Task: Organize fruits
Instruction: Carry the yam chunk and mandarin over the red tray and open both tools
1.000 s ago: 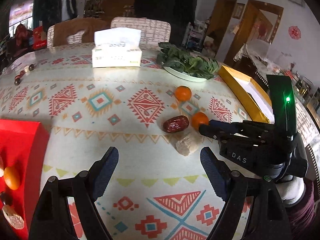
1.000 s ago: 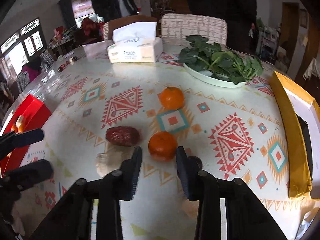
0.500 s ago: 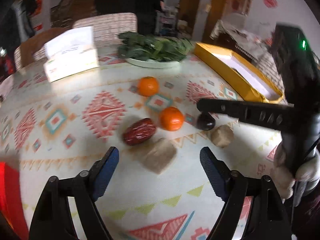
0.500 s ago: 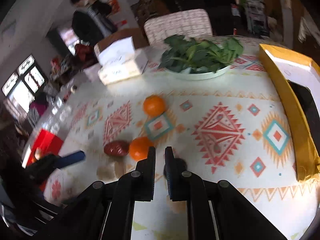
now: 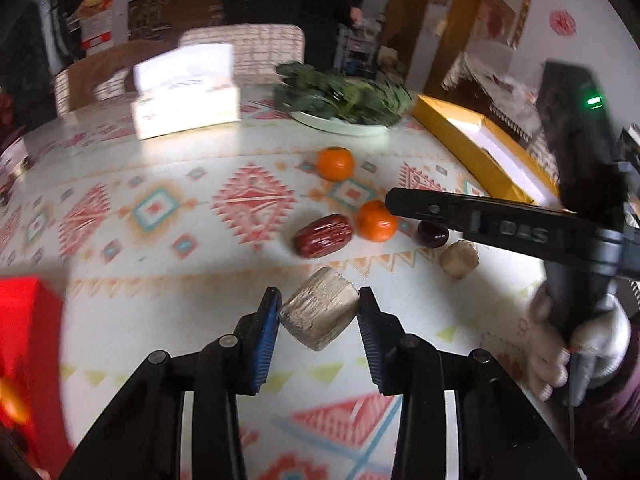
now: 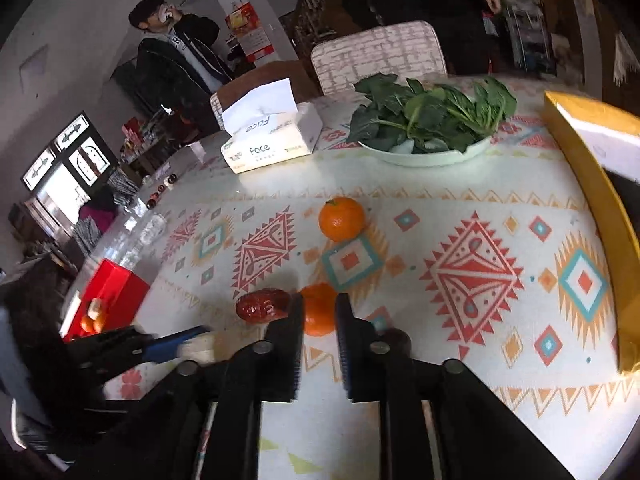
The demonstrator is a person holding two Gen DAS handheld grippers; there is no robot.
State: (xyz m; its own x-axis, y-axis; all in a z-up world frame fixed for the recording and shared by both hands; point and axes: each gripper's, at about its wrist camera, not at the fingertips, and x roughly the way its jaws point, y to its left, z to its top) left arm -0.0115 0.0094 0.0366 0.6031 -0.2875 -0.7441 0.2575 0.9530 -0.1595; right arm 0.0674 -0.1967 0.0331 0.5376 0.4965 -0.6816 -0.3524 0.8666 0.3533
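A tan wrapped block (image 5: 320, 316) lies on the patterned tablecloth (image 5: 160, 240) between the blue pads of my left gripper (image 5: 319, 295). Its jaws are closing and both pads touch the block's sides. My right gripper (image 6: 320, 301) hangs over the nearer orange (image 5: 376, 221), which shows through its narrow gap; its jaws are opening and the pads press on nothing. A dark round fruit (image 6: 397, 338) sits just right of its fingers. A red date (image 5: 323, 236) lies left of that orange. A second orange (image 6: 341, 218) sits farther back. A smaller tan lump (image 5: 459, 258) rests near the dark fruit.
A red box (image 6: 108, 294) with fruit inside stands at the left edge. A yellow box (image 6: 592, 184) lines the right side. At the back are a plate of greens (image 6: 424, 158) and a tissue box (image 6: 272, 140). Chairs and standing people are beyond the table.
My left gripper's wide jaws have closed in around the tan block. The right gripper shut, then parted slightly, and moved from the dark fruit to the nearer orange.
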